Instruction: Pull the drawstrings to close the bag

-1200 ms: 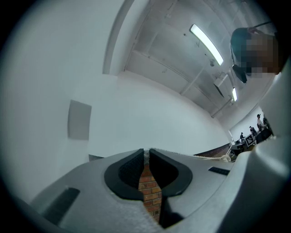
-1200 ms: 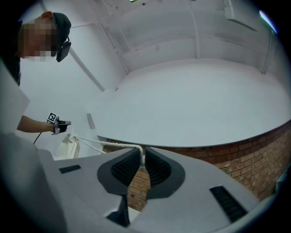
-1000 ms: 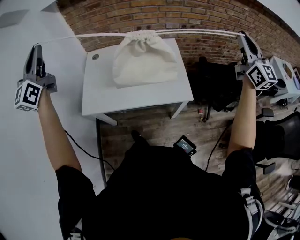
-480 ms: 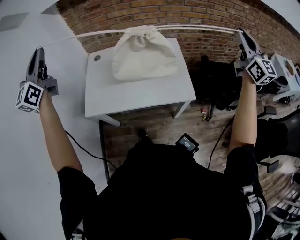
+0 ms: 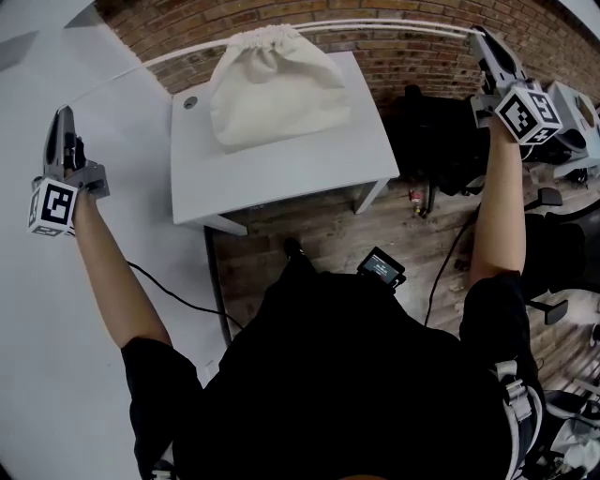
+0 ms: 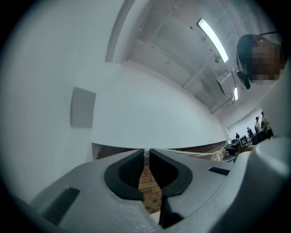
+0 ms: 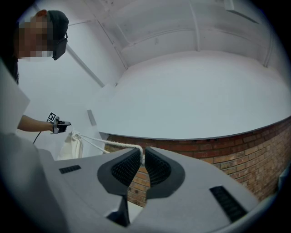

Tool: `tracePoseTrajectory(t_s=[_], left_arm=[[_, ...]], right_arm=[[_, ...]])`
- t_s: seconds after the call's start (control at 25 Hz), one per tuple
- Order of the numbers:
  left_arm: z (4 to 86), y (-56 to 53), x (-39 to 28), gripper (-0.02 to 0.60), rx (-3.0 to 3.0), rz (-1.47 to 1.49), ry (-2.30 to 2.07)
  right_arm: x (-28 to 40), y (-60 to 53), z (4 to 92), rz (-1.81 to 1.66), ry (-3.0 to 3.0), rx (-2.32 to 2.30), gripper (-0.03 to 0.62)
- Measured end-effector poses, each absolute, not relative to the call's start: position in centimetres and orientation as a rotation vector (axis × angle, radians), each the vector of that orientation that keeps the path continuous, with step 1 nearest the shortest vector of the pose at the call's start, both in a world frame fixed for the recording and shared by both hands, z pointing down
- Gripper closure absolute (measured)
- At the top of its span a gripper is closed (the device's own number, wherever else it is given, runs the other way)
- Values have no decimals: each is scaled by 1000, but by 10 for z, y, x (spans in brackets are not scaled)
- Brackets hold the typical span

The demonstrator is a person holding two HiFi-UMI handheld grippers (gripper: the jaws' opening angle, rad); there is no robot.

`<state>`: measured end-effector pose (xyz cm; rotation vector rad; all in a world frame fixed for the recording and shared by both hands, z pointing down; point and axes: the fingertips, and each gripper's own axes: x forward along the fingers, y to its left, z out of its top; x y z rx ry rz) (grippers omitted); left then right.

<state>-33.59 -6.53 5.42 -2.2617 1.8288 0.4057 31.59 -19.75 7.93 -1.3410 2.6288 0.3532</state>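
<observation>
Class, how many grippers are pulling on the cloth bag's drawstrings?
2. The left gripper, left of the table, is shut on the left drawstring; the right gripper, at top right, on the right drawstring. None seems hidden.

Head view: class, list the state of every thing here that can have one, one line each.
bag: mouth cinched shut, sitting on the table
drawstrings: pulled taut to both sides
left gripper: clamped on the drawstrings
right gripper: clamped on the drawstrings
</observation>
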Motion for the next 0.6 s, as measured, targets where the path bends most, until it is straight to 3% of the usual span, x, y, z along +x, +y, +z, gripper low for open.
tracePoseTrajectory(t_s=[0.6], left_arm=[[51,-62,-337,533,-2290,312,1813]], right_arm=[[315,-195,78,366,2634,-1358,556]])
